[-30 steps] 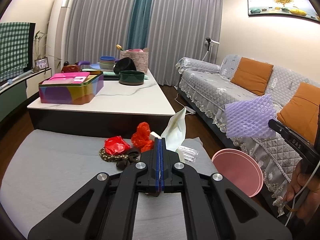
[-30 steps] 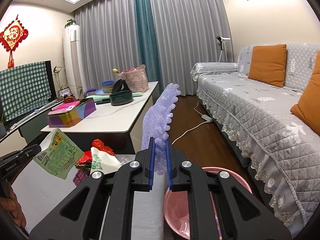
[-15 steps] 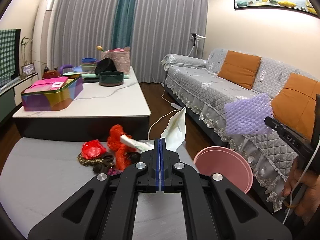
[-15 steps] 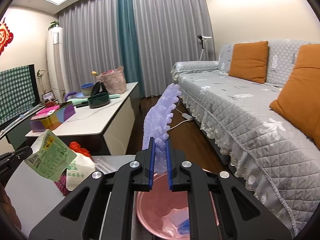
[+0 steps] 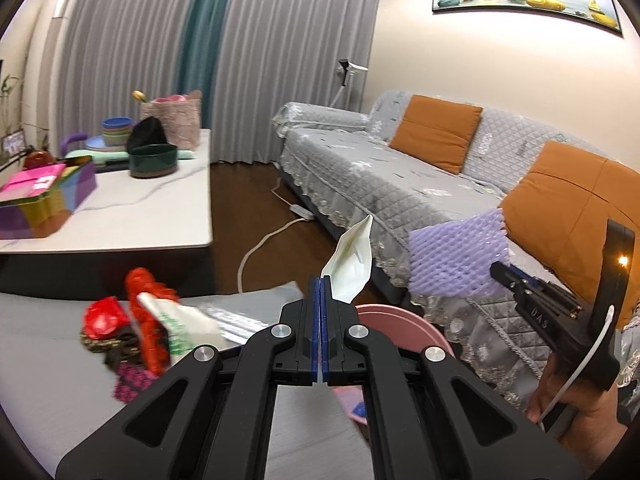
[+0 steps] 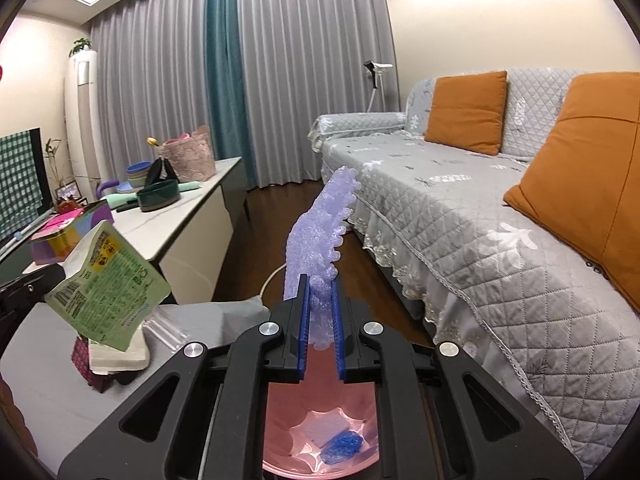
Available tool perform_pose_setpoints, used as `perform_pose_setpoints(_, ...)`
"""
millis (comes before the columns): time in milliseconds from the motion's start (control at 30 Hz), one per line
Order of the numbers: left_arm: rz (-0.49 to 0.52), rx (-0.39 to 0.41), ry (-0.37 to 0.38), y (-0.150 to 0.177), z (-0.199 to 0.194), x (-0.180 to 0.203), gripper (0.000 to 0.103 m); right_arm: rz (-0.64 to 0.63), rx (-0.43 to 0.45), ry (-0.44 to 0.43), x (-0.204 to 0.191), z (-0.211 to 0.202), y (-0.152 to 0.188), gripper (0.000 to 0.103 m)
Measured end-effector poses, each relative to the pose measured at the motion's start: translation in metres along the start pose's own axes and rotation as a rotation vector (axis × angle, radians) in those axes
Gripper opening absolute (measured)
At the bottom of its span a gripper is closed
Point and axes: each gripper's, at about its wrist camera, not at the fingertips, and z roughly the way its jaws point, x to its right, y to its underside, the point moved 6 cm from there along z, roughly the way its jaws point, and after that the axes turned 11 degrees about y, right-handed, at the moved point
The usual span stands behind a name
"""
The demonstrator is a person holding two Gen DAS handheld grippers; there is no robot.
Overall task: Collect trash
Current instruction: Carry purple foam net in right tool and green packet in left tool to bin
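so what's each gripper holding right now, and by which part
Left gripper: green snack wrapper, pinched at its lower edge. Right gripper: purple foam net, clamped at its bottom end.

Right claw (image 6: 320, 312) is pinching a purple foam net (image 6: 320, 236) right over the pink bin (image 6: 280, 432), while a green wrapper (image 6: 108, 292) hangs off to the left above the tabletop (image 6: 48, 380).

Each camera sits behind its own tongs and looks forward along the fingers, tilted slightly downward, close above the grey counter (image 5: 60, 380). Both views face the curtains (image 6: 280, 80) and sofa (image 6: 460, 220). Shared area: the pink bin (image 6: 288, 420), the counter edge and the white table (image 5: 140, 216).
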Motion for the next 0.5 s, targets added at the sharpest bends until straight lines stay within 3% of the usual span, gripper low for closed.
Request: perform_pose_setpoints(500, -0.007, -0.108, 0.078, 0.03, 0.09, 0.017, 0.0, -0.032, -0.073, 0.07, 0.024, 0.034, 0.025, 0.011)
